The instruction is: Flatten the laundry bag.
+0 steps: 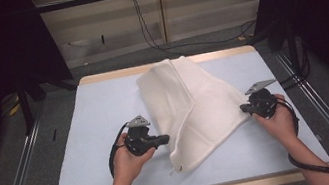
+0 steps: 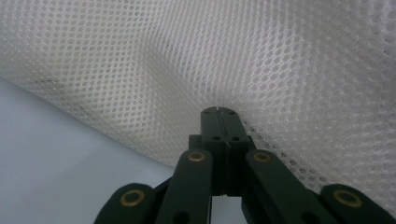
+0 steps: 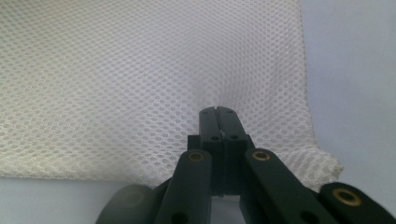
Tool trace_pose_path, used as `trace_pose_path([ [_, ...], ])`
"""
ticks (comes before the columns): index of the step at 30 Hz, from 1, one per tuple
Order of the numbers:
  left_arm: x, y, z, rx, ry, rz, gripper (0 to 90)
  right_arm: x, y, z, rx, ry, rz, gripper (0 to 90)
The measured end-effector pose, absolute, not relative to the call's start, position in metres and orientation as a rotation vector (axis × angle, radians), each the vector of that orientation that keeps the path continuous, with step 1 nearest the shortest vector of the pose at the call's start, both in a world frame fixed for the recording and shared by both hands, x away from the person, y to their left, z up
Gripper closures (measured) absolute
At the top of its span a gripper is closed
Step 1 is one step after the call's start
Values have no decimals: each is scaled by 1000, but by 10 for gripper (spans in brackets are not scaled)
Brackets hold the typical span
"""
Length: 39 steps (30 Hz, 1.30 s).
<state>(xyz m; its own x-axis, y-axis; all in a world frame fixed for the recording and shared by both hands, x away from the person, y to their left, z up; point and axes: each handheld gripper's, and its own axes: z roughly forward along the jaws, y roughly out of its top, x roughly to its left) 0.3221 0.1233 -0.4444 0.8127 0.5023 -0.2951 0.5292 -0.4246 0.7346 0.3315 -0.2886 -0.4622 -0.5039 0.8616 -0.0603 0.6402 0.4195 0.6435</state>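
Now mesh cloth (image 1: 190, 108) between both tongs

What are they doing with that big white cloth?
A person is handling a white mesh cloth on a table. The left hand-held gripper pinches the cloth's left edge with its jaws shut, and the right hand-held gripper pinches its right edge the same way. The cloth lies partly folded.

White mesh cloth (image 1: 189, 103), black tongs (image 1: 166, 138)
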Motion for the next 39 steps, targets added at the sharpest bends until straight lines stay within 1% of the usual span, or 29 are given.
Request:
trace_pose_path([
  [4,319,130,-445,2089,768,-21,900,330,-288,-466,1281,2299,802,899],
  [6,318,134,-445,2095,769,-13,900,328,-287,-464,1273,2267,835,863],
  [7,318,134,-445,2095,769,-13,900,328,-287,-464,1273,2267,835,863],
  [8,318,134,-445,2098,769,-6,900,325,-285,-462,1291,2260,858,834],
  [9,318,134,-445,2096,768,-4,900,324,-282,-461,1270,2259,892,778],
  [10,317,133,-445,2093,762,5,900,317,-270,-458,1268,2270,956,680],
  [11,317,133,-445,2093,762,5,900,317,-270,-458,1268,2270,956,680],
  [12,317,133,-444,2100,755,14,900,310,-257,-459,1228,2310,980,595],
  [13,316,134,-444,2100,759,15,900,306,-248,-461,1202,2335,989,554],
  [14,315,134,-444,2098,764,21,900,303,-240,-464,1168,2369,984,529],
  [15,315,134,-444,2098,764,21,900,303,-240,-464,1168,2369,984,529],
  [16,314,135,-444,2110,764,31,900,296,-227,-471,1123,2410,950,492],
  [17,314,136,-444,2107,765,28,900,295,-223,-475,1113,2423,946,486],
  [18,314,136,-444,2107,765,28,900,295,-223,-475,1113,2423,946,486],
  [20,313,142,-444,2095,778,22,900,295,-222,-479,1119,2420,956,560],
  [22,313,147,-445,2097,788,11,900,296,-223,-478,1146,2421,944,608],
  [23,313,149,-445,2094,797,7,900,296,-222,-477,1116,2436,930,679],
  [24,312,151,-444,2096,804,31,900,295,-219,-476,1107,2455,922,743],
  [25,312,151,-444,2096,804,31,874,295,-219,-476,1107,2455,922,743],
  [26,313,156,-444,2087,815,34,874,294,-216,-475,1093,2469,909,790],
  [27,313,159,-443,2075,828,29,800,293,-213,-474,1070,2491,906,900],
  [28,313,163,-442,2051,840,46,800,293,-213,-474,1070,2491,906,900],
  [31,312,175,-438,2045,856,76,741,295,-211,-473,1082,2492,888,900],
  [32,312,179,-438,2048,864,100,741,295,-211,-473,1082,2492,888,900],
  [34,313,187,-439,2041,881,130,664,294,-210,-473,1081,2474,869,900],
  [35,314,191,-441,2050,890,137,643,294,-211,-473,1086,2470,858,900],
  [36,315,198,-444,2041,910,133,649,297,-215,-472,1099,2450,836,900],
  [37,316,201,-445,2036,922,140,637,299,-218,-472,1099,2441,829,900],
  [39,317,203,-446,2039,926,142,587,304,-229,-471,1129,2412,790,900],
])
